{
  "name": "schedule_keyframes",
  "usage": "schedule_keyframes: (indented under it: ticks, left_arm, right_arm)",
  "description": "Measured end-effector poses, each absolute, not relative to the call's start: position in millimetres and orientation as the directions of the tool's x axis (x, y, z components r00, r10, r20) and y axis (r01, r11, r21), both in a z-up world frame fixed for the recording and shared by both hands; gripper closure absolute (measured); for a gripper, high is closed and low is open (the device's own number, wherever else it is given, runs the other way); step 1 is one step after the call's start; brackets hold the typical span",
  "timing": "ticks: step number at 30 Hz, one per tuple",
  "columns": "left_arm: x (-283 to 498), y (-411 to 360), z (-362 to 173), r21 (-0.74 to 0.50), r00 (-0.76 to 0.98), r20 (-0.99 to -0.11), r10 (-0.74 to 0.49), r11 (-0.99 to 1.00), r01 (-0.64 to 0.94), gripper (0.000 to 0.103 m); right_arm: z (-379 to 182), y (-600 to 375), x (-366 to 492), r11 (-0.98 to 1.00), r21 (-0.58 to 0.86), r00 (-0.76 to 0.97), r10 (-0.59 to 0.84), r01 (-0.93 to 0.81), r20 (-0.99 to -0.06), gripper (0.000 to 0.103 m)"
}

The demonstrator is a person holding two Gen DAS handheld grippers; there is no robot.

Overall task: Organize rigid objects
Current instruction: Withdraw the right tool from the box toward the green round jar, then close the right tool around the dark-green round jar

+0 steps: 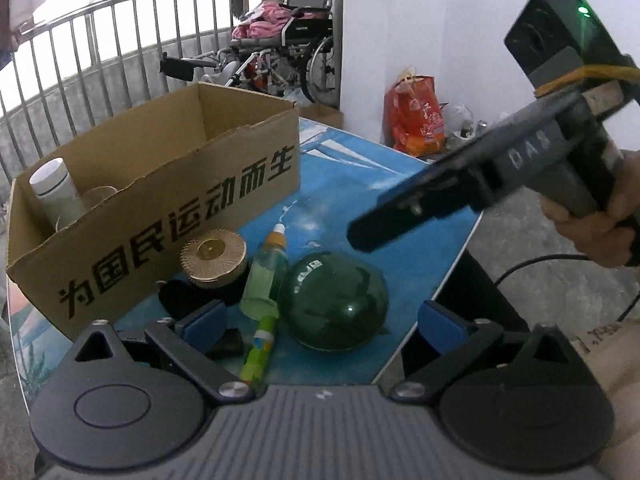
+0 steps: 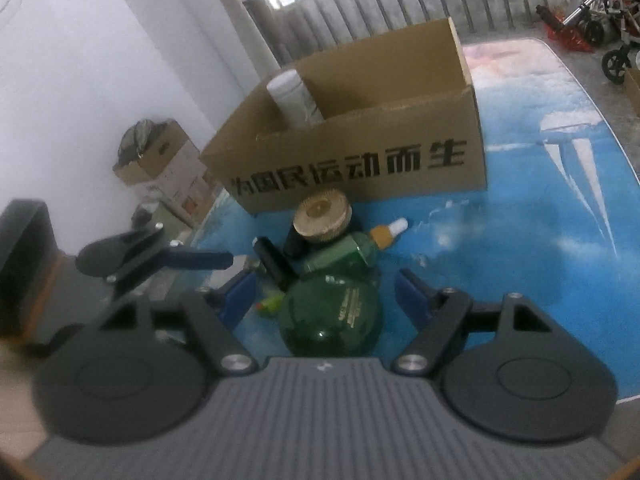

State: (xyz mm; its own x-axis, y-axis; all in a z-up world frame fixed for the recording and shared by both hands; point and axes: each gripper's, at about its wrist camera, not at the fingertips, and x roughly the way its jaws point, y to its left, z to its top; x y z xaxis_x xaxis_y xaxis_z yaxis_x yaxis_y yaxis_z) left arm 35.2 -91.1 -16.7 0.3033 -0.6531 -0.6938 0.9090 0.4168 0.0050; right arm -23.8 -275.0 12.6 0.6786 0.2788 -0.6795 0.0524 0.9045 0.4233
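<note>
On the blue table, in front of the cardboard box, lie a dark green round bottle, a light green dropper bottle, a gold ribbed-lid jar, a green tube and a black piece. My left gripper is open just above them, with the round bottle between its fingers untouched. My right gripper is open over the same round bottle, its pads clear of it. In the left wrist view the right gripper comes in from the right, held by a hand.
A white cylinder and a clear cup stand in the box. The left gripper reaches in from the left edge of the table. Railings, a wheelchair and a red bag lie beyond.
</note>
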Motion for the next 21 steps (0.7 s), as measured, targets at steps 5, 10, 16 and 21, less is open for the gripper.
schedule_keyframes:
  ticks: [5,10,16,21]
  left_arm:
    - [40.2,-96.1,-16.3,-0.012,0.285,-0.702,-0.652,0.411,0.912,0.006]
    - [35.1,-103.1,-19.8,-0.006,0.253,-0.722,-0.643,0.372,0.928,0.016]
    - [36.5,-109.7,-26.9,-0.021,0.222,-0.75,-0.623,0.358,0.933,0.026]
    - [37.6,-115.5,-32.7,-0.026,0.203,-0.767,-0.609,0.345,0.938,0.032]
  right_arm:
    - [4.8,-272.2,-18.0,0.906,0.421,0.653,0.291,0.047,-0.699,0.027]
    - [1.1,-274.5,-15.1,0.903,0.427,0.631,0.305,0.047,-0.713,0.027]
    - [-7.6,-272.7,-7.2,0.902,0.429,0.592,0.323,0.044,-0.739,0.027]
    - [-17.4,-272.5,-1.7,0.895,0.444,0.558,0.344,0.05,-0.755,0.027]
